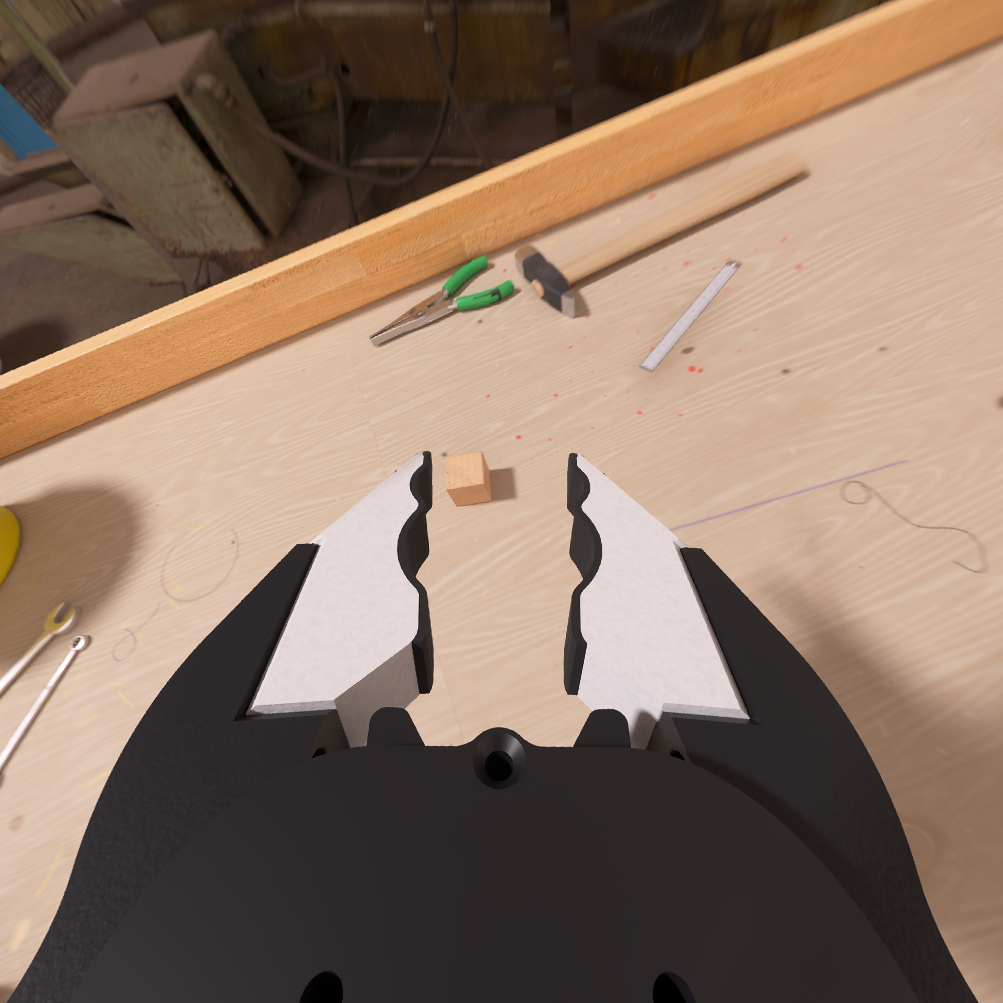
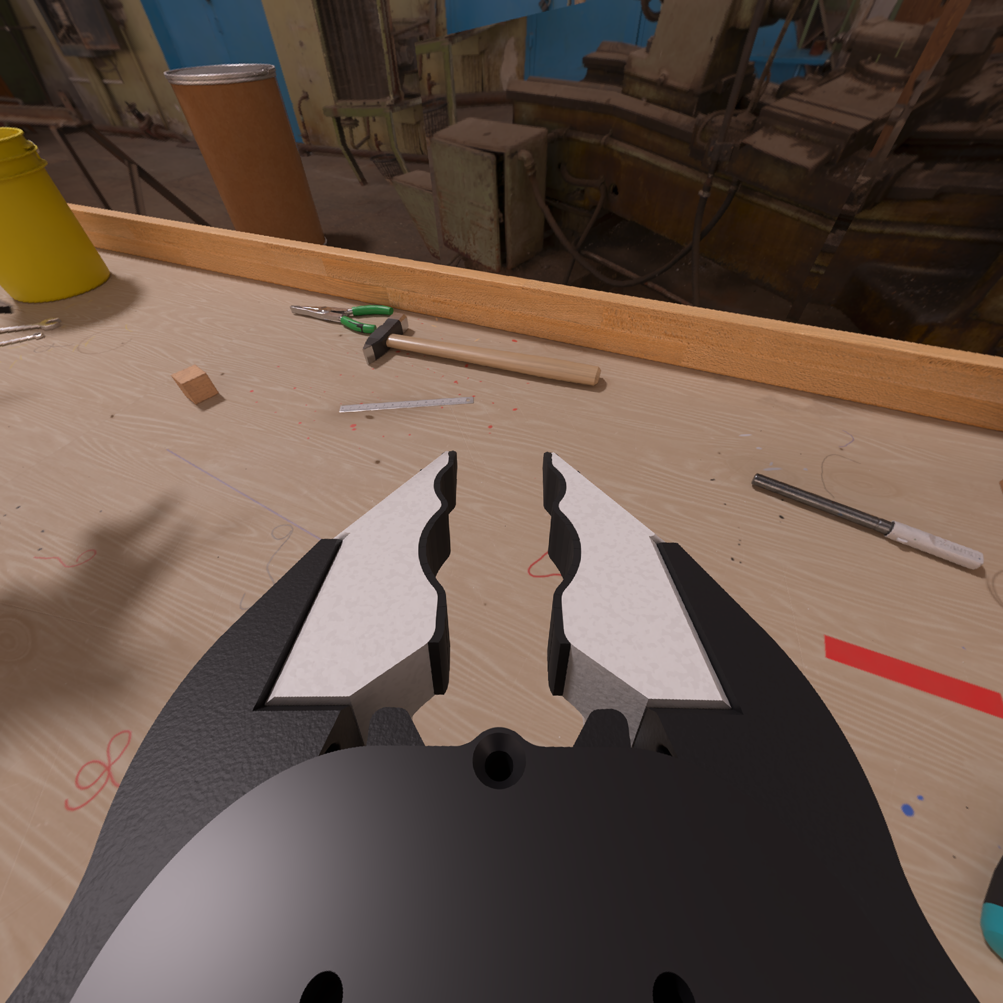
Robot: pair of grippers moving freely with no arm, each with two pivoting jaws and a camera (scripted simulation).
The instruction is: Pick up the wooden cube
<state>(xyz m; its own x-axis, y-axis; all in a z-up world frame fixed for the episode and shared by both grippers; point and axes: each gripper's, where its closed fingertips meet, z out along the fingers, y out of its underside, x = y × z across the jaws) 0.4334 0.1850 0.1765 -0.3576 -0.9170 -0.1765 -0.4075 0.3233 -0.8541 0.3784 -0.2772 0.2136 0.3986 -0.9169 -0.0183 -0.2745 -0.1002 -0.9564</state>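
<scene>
Matt wooden cube [image 1: 468, 478] on grainy, paint-flecked plywood bench [image 1: 760, 543].

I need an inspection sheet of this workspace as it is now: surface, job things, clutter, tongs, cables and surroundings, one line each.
Surface: pale plywood bench, red paint specks, pen scribbles, red tape strip, raised wooden rail at far edge.
Job things: cube resting on the bench, untouched.
Clutter: pliers, hammer, steel ruler, spanners, yellow container, metal rod with white handle.
Tongs: left tongs open, cube just beyond the tips, nearer the left finger; right tongs open, empty, far from the cube.
Cables: dark hoses on the machines behind the bench.
Surroundings: old machinery, brown drum, blue wall.
</scene>
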